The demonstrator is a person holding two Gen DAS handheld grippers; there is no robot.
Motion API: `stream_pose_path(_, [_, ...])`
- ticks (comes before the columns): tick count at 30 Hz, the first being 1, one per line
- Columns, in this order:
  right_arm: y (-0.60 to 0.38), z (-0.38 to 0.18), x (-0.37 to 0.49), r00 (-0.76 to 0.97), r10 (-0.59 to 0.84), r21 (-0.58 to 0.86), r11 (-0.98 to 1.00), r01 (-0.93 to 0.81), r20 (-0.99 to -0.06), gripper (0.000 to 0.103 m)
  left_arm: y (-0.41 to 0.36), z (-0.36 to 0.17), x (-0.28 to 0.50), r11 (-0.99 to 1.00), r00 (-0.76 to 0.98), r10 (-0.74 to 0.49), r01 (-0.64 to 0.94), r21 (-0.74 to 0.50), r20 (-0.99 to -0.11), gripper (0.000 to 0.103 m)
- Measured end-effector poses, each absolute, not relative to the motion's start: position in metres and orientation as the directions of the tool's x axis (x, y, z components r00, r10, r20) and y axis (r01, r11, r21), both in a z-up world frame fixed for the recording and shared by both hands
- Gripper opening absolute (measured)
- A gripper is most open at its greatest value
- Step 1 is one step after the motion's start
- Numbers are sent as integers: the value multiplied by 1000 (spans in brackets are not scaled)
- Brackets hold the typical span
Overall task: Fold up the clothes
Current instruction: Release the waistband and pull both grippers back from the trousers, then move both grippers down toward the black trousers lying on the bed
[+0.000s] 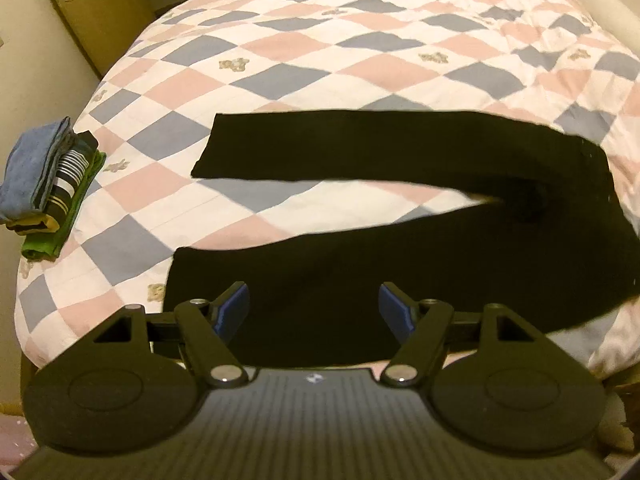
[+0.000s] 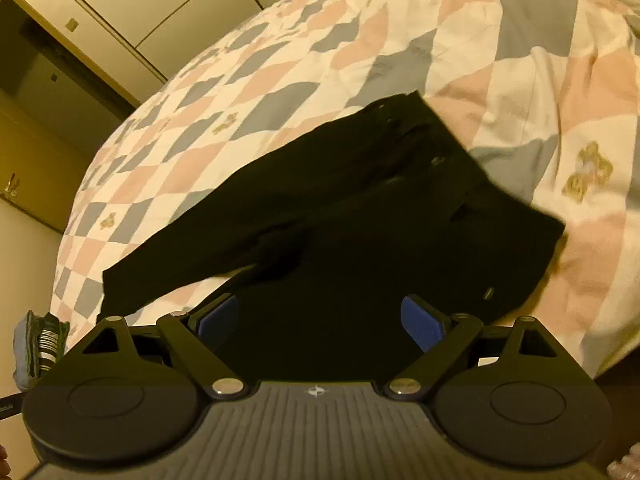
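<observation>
Left hand-held gripper (image 1: 314, 310), jaws apart, hovers above black trousers (image 1: 440, 216).

Trousers (image 1: 440, 152) on bed (image 1: 320, 40); folded pile (image 1: 48, 184) left.

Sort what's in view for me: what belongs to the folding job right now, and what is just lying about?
In the job: black trousers, left gripper, right gripper, both open and empty.
Lying about: stack of folded clothes, checked quilt, wardrobe.

Bedroom, quilted bed (image 1: 320, 40), likely wardrobe (image 1: 92, 12)
</observation>
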State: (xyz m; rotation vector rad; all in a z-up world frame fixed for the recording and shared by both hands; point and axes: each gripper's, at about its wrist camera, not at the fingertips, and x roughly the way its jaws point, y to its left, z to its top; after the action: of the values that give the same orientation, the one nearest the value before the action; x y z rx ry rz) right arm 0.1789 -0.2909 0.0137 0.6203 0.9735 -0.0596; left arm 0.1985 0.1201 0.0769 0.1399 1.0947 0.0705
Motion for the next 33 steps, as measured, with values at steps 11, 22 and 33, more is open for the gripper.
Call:
stream_pose_path(11, [-232, 41, 88, 595, 109, 428, 798, 425, -796, 96, 150, 72, 163, 986, 438, 30, 133, 98, -898, 69])
stream_pose_path(22, [-211, 53, 61, 591, 55, 385, 807, 449, -805, 99, 177, 82, 134, 990, 453, 2, 126, 66, -892, 69])
stream_pose_path(33, [-200, 50, 62, 583, 54, 373, 814, 445, -811, 101, 191, 85, 125, 992, 460, 11, 107, 67, -888, 73])
